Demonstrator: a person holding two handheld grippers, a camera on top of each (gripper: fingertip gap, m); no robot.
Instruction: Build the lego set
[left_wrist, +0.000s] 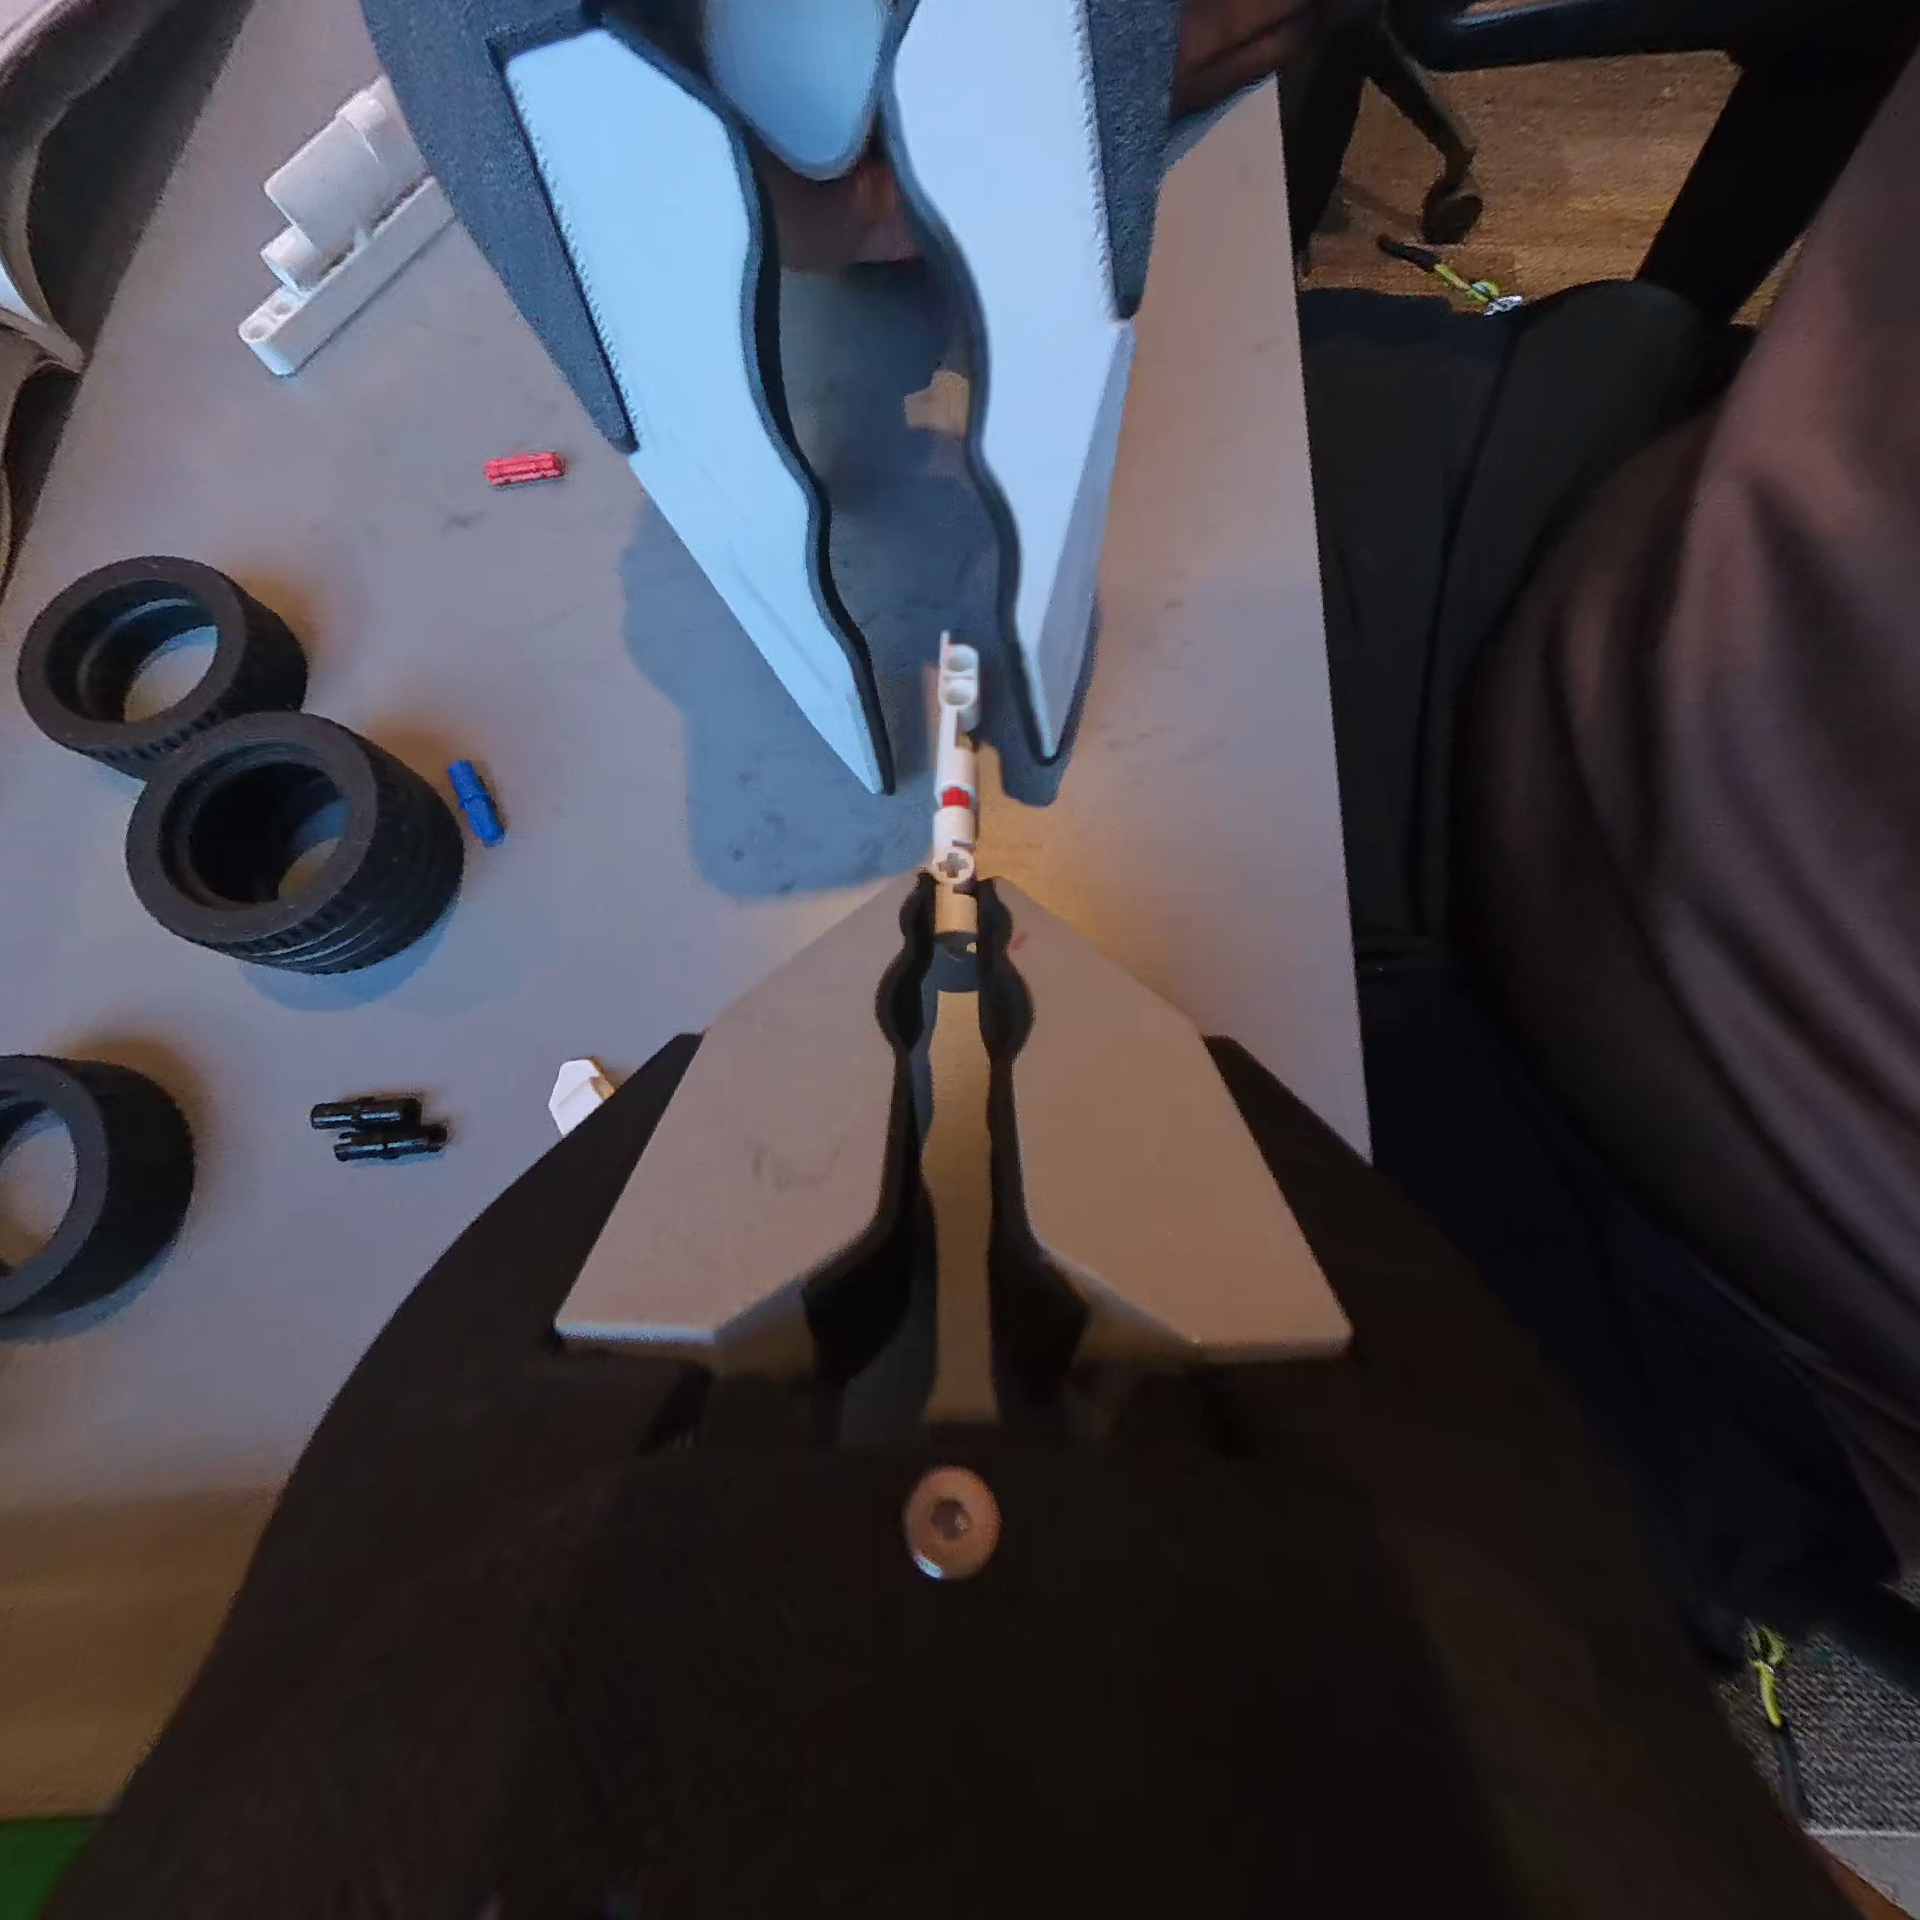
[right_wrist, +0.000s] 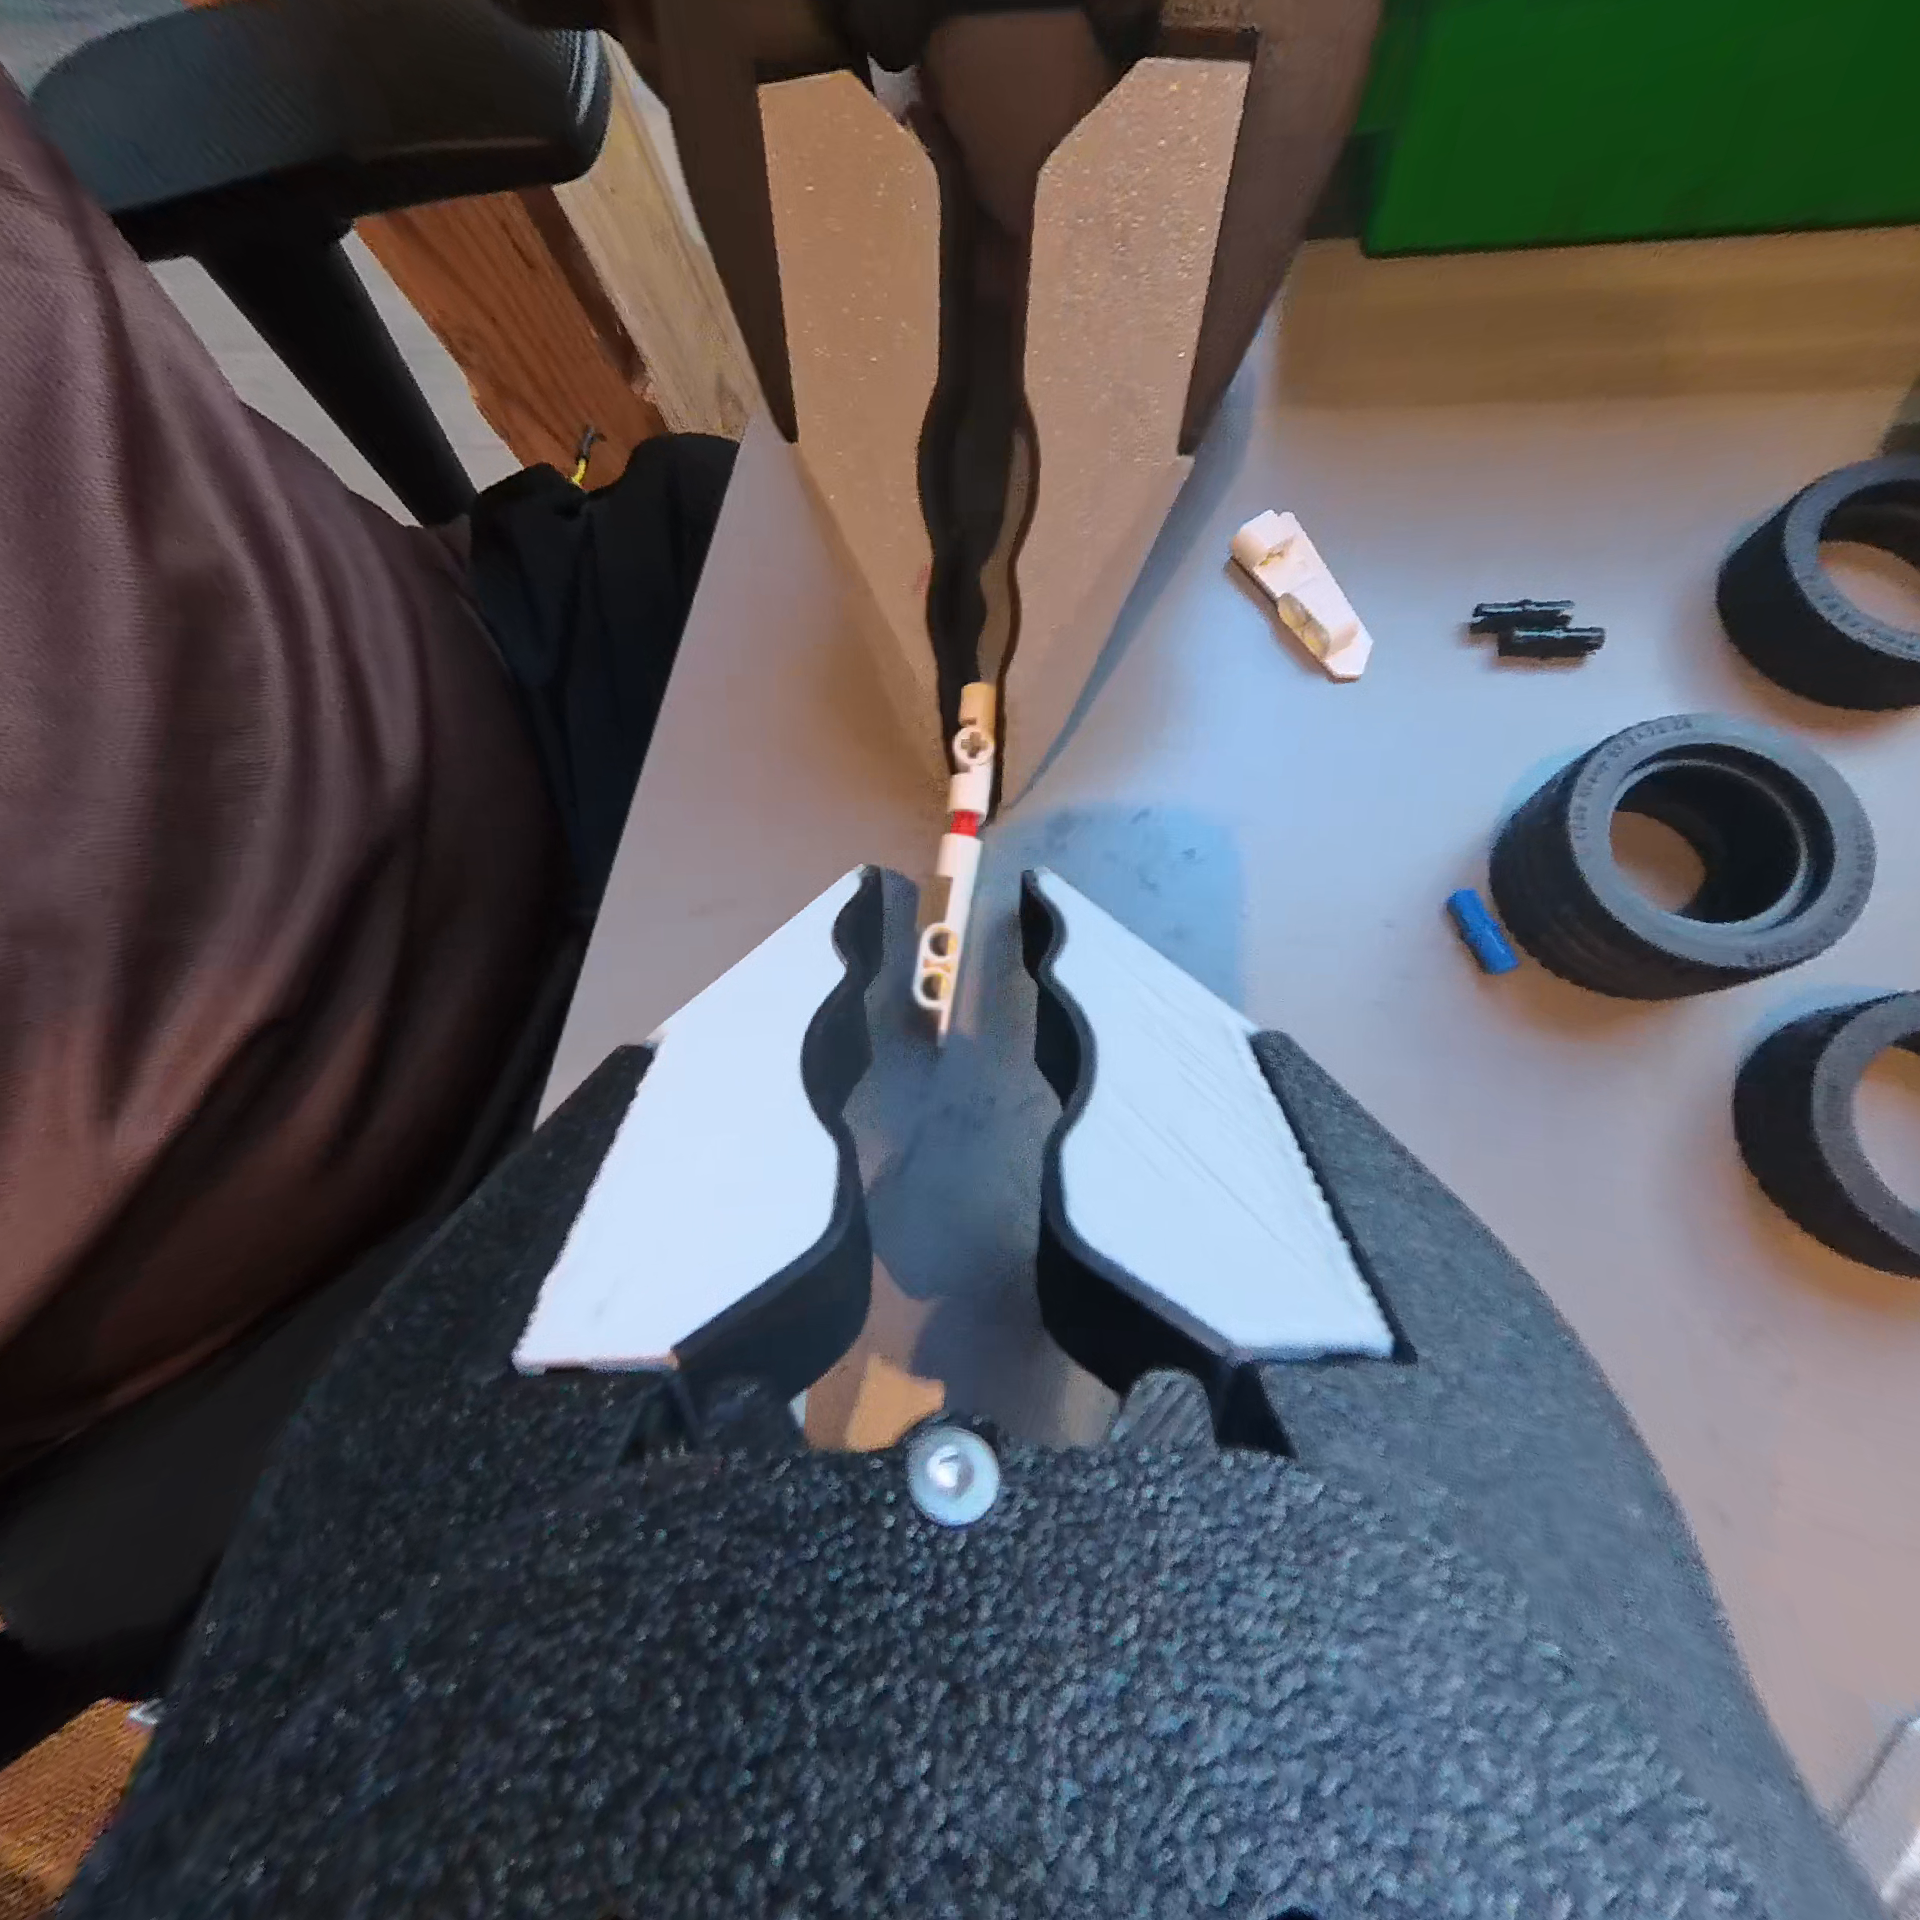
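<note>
While our left gripper (left_wrist: 954, 914) pinches the white rod (left_wrist: 954, 790), our right gripper (right_wrist: 945, 883) stands wide around its far end, tyres (right_wrist: 1683, 852) lying loose on the table (right_wrist: 1351, 790).

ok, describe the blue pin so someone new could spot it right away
On the grey table, find the black tyre nearest the two tongs. The blue pin lies flat against that tyre's base, on the side facing the tongs. It is the only blue piece: the other loose pins nearby are a black pair lying side by side, and in the left wrist view a red one farther off.
</note>
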